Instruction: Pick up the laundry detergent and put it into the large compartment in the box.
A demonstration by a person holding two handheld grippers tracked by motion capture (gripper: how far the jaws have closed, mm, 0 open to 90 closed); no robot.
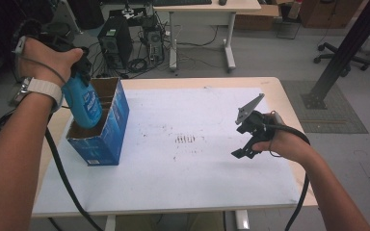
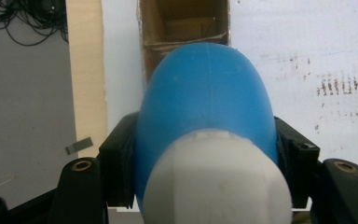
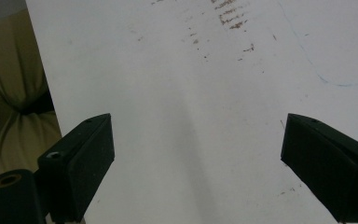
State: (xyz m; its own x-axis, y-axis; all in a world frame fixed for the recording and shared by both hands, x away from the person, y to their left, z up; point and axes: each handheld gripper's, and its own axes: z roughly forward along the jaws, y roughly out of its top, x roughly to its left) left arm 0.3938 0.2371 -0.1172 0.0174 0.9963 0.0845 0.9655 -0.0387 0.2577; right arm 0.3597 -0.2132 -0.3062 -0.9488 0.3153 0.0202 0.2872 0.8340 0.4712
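High cam above, facing fwd/down; gripper cams close, all sharing white mat.

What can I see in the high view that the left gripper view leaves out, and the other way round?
High view alone: the person's left hand lifting the blue bottle into the open top of the blue box, the right gripper hanging open over the table, and the floor with a computer tower. Left gripper view alone: the bottle's white cap close up, the left gripper with its jaws clamped on the bottle's sides, and the box's bare cardboard inside. Both share the bottle, the box and the white sheet with brown marks.
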